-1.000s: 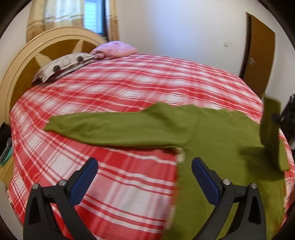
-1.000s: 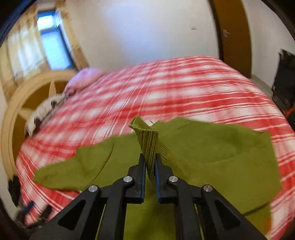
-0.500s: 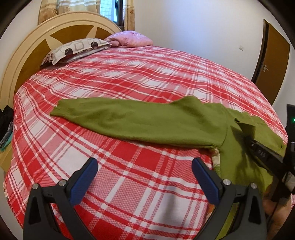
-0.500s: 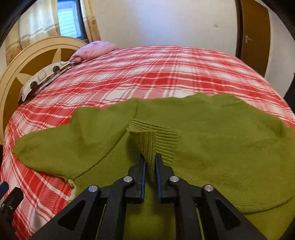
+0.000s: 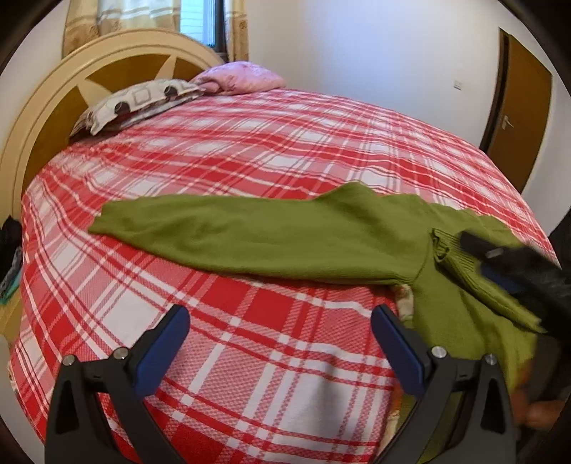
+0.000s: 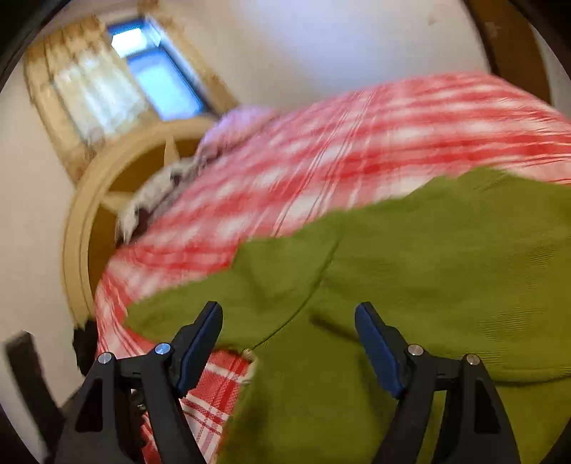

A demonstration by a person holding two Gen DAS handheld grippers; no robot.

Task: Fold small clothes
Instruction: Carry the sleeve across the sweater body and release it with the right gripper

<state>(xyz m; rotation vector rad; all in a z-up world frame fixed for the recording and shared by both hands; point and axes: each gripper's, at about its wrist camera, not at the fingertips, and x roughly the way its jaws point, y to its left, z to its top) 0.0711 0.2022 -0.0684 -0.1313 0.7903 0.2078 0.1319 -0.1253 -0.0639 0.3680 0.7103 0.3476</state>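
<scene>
The green sweater [image 5: 321, 242] stretched its sleeve leftwards, nearer our empty, wide-open left gripper [image 5: 280, 342]; our right gripper [image 6: 289, 342] had just opened, holding nothing.

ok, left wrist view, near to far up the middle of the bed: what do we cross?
Left gripper with open jaws → plaid bedspread → green sweater sleeve → more plaid → pink pillow → window.
</scene>
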